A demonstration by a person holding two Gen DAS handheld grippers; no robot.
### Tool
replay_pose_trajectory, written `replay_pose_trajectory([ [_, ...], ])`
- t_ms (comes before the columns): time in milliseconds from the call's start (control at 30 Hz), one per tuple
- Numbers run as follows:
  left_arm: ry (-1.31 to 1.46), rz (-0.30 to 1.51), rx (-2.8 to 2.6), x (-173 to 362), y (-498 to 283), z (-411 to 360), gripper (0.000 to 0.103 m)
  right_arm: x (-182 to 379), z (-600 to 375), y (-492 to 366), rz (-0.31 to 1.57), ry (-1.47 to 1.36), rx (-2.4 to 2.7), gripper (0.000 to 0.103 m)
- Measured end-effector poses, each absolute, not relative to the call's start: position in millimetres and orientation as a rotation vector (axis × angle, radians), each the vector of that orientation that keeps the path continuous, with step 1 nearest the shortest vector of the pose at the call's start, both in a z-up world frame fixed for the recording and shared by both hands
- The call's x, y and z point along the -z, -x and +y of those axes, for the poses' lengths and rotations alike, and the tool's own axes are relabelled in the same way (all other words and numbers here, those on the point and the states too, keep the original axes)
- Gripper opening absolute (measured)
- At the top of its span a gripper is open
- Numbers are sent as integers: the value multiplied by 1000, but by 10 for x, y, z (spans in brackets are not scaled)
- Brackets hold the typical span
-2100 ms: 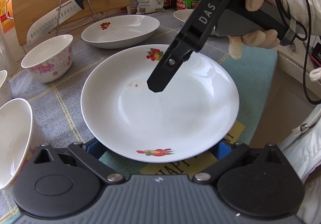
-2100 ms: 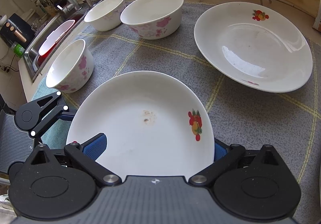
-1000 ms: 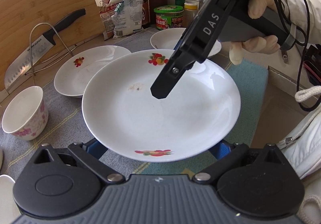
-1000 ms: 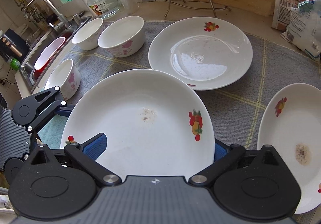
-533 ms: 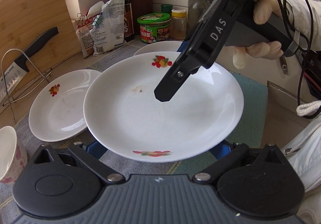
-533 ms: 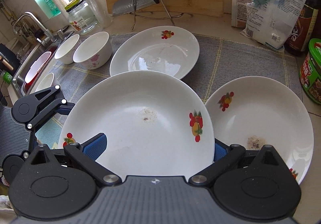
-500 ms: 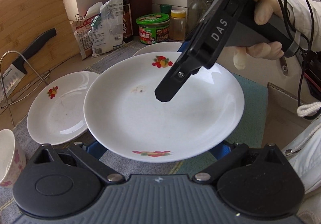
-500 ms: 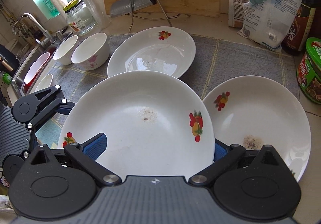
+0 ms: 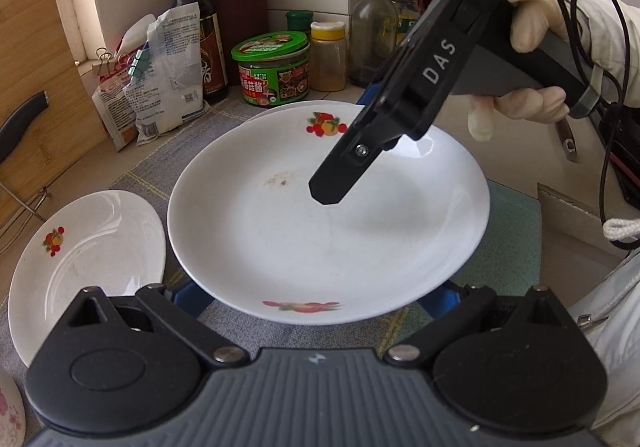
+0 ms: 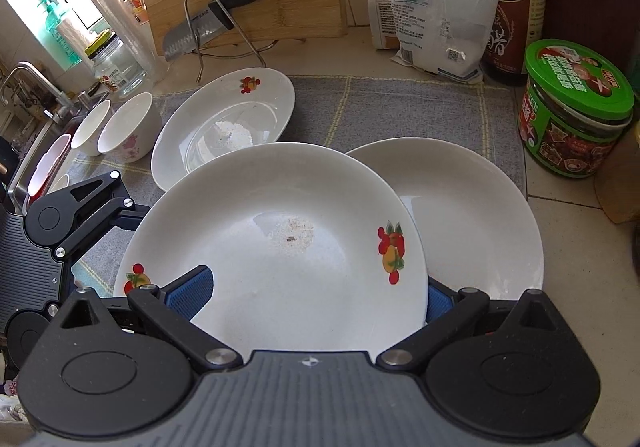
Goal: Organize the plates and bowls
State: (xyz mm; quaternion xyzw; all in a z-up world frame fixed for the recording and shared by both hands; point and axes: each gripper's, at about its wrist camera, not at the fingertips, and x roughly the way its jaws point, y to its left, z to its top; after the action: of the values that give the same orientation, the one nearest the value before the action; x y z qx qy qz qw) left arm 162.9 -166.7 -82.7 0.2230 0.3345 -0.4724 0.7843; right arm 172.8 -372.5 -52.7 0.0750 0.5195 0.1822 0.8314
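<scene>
- Mat [image 10: 400,107]: grey, under the plates.
- Held plate [image 10: 280,247]: lifted, overlapping a second plate [image 10: 480,215]; third plate [image 10: 224,123] behind-left.
- Right gripper [image 10: 308,295]: wide apart, rim between the pads.
- Left gripper [image 9: 316,297]: wide apart, cradling the opposite rim.
- Bowls [image 10: 128,127]: far left, by the sink.

Two close wrist views, shared plate [image 9: 328,231]

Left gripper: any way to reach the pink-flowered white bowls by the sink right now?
Probably not. The left gripper has its jaws shut on the carried white fruit-print plate, shared with the right gripper. The bowls sit unobstructed, but the plate must go down first.
</scene>
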Motion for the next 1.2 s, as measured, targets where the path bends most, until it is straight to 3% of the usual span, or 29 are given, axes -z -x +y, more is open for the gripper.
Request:
replay_pose_trajectory([
  [1200, -530, 773, 1053, 990, -2008, -2061, 102, 793, -4169, -1936, 1121, -230, -349, 103],
])
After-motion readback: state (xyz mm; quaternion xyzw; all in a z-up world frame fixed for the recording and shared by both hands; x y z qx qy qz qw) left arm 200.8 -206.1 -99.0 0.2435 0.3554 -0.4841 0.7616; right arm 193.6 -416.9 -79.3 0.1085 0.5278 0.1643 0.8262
